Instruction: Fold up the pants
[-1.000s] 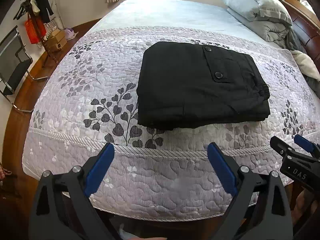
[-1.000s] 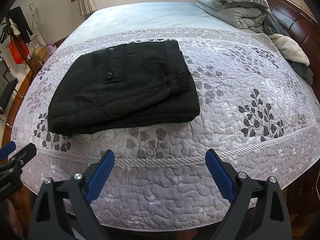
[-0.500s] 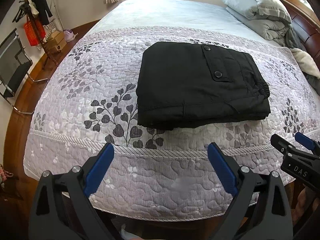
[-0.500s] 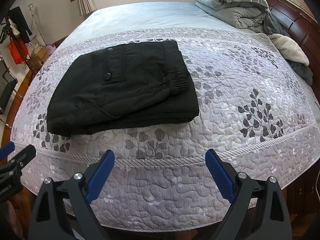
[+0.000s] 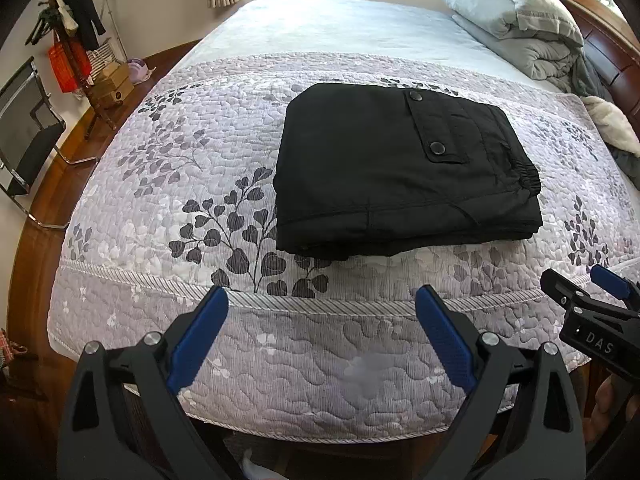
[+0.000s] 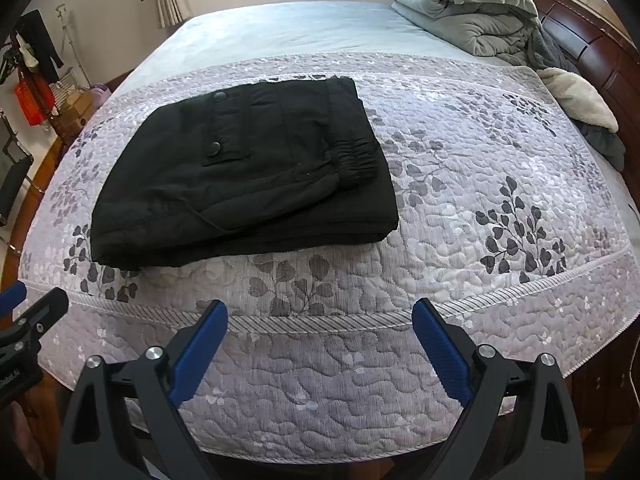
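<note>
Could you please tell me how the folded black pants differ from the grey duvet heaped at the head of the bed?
The black pants are folded into a flat, squared stack with even edges; the grey duvet is bundled in a loose, puffy heap. The pants lie on the floral quilted coverlet near the foot; the duvet sits on the plain sheet by the wooden headboard. Both rest on the bed, touched by neither gripper.

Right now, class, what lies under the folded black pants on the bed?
The pants lie on the quilt with its grey leaf pattern. Leaf sprigs show at their near edge; the quilt directly beneath is covered, so nothing else there can be seen.
</note>
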Available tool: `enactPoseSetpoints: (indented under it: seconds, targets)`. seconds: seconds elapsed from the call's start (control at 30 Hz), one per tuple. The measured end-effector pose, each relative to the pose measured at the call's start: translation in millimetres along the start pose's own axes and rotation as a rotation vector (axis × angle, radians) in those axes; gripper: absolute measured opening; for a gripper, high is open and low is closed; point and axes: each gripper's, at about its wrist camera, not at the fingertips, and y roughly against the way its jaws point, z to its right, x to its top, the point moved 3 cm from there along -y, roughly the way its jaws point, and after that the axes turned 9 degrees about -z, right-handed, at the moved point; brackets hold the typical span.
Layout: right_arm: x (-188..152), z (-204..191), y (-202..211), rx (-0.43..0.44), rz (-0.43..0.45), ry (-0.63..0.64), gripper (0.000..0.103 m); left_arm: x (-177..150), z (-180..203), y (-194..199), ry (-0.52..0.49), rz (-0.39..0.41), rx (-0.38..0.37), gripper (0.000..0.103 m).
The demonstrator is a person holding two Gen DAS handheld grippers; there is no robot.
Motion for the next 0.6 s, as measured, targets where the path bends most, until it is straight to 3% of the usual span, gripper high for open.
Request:
enactPoseSetpoints:
  seconds: [0.6]
  targets:
    - [-0.7, 1.7, -0.9, 0.005, -0.008, -0.009, 0.094, -1.9, 0.3, -2.7, 0.004, -0.024, -0.001, 0.095]
